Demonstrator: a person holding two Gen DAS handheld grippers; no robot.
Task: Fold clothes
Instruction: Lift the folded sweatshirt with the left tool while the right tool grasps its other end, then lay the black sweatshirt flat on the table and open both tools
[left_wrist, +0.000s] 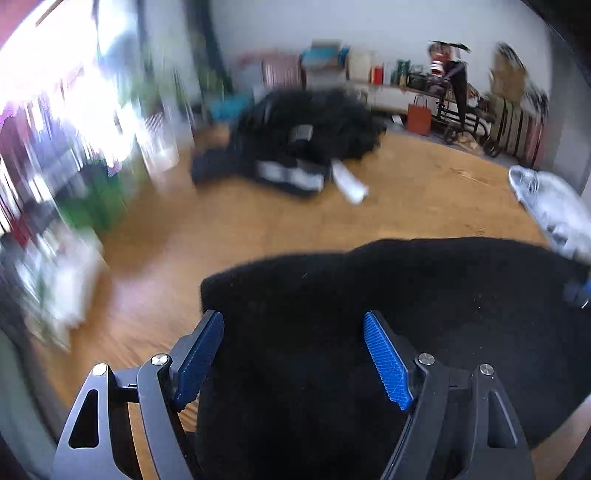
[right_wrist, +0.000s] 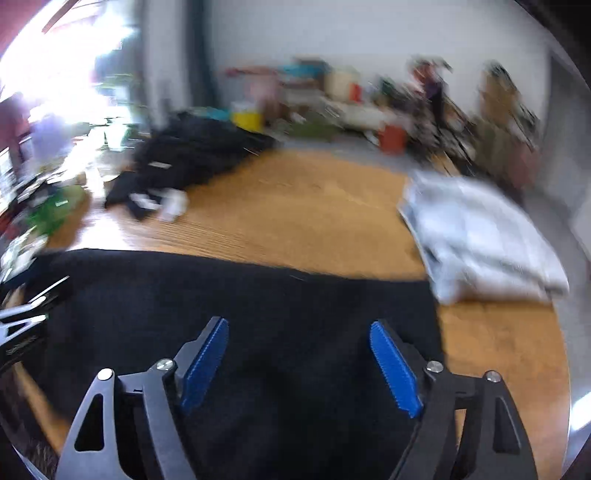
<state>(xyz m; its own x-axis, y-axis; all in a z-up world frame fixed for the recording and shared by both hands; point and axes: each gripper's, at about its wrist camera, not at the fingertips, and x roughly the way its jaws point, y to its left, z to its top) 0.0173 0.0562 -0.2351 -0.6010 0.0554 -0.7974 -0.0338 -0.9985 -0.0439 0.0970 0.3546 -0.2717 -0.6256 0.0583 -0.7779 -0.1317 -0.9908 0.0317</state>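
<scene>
Both tongs, left tongs (left_wrist: 293, 360) and right tongs (right_wrist: 299, 363), gape wide, empty, over the black garment (left_wrist: 369, 314) lying flat on the tabletop (left_wrist: 369, 218). Judging by the far black heap (left_wrist: 306, 122), much remains; a folded grey stack (right_wrist: 476, 240) looks finished.

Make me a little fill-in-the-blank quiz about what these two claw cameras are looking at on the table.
1. Both the left claw and the right claw hang with jaws ____.
2. The garment spread under them is ____ in colour.
3. It lies on a ____ table.
4. The folded pale stack sits to the garment's ____ in the right claw's view.

Missing words: open; black; wooden; right
</scene>
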